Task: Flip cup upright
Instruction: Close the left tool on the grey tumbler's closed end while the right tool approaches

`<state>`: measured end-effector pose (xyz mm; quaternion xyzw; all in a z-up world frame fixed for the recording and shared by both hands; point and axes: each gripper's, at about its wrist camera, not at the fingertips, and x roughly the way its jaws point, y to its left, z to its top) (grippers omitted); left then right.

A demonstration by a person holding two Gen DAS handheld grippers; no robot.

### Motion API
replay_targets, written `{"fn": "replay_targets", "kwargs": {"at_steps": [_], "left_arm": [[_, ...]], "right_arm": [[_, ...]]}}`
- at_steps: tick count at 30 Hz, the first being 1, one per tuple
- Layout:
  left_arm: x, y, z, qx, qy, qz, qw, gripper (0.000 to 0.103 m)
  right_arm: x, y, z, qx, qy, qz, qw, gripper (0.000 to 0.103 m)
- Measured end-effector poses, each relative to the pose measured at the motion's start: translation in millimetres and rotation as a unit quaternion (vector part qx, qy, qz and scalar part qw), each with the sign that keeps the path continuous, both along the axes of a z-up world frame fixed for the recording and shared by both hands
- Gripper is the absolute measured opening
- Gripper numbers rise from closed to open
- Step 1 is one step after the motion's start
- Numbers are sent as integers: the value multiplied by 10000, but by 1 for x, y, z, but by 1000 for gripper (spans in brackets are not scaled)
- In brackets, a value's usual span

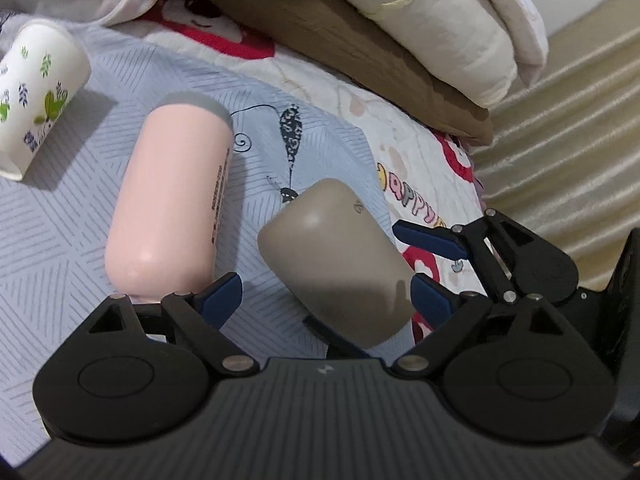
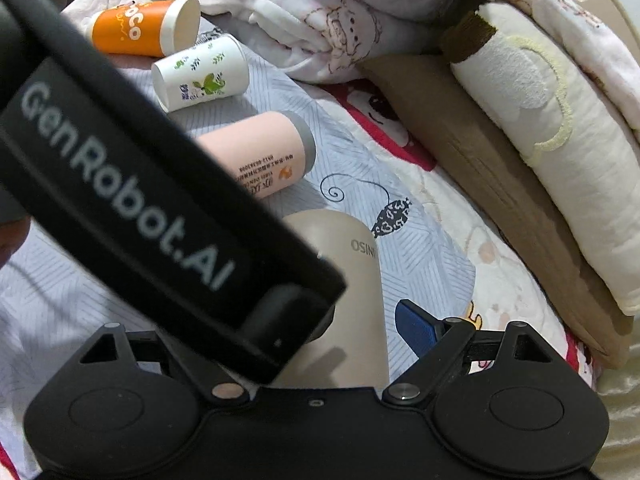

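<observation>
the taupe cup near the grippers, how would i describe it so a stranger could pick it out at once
Start at the bedspread below the brown pillow, where four cups lie in a row. The taupe cup is the one at the near end, between the open left gripper fingers, next to the pink cup. It alone is plain grey-brown with a rounded end; the others are pink, white with leaves, and orange.

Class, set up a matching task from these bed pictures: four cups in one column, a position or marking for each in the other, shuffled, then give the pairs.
Things:
1. orange cup
2. white leaf-print cup
3. pink cup
4. taupe cup

Descriptions:
A. grey band at one end
B. between the right gripper fingers
C. farthest, beside the bedding
D. green leaves on its side

Pairs: 1-C, 2-D, 3-A, 4-B
</observation>
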<state>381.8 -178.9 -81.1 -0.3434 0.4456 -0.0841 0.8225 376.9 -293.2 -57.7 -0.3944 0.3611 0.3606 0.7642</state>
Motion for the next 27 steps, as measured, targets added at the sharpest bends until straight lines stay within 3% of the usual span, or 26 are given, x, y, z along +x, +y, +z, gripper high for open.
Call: {"fn": "replay_targets", "kwargs": {"at_steps": [6, 8, 12, 15, 21, 27], "left_arm": [[9, 1, -14, -284, 200, 79, 9994, 82], [10, 1, -18, -346, 251, 95, 9990, 79], [10, 1, -21, -553, 221, 115, 9982, 75], [7, 1, -18, -612, 144, 25, 9980, 65], [-13, 3, -10, -490, 138, -183, 9985, 60], [-50, 17, -1, -210, 142, -301, 9992, 57]], "right_arm": [[11, -2, -7, 58, 56, -152, 9999, 87], [14, -1, -10, 7, 196, -176, 9997, 80], [12, -1, -13, -79, 176, -209, 9996, 81], [11, -4, -13, -19, 202, -319, 9993, 81], [2, -9, -13, 82, 278, -278, 9992, 81], [-33, 3, -13, 245, 374, -198, 9988, 81]]}}
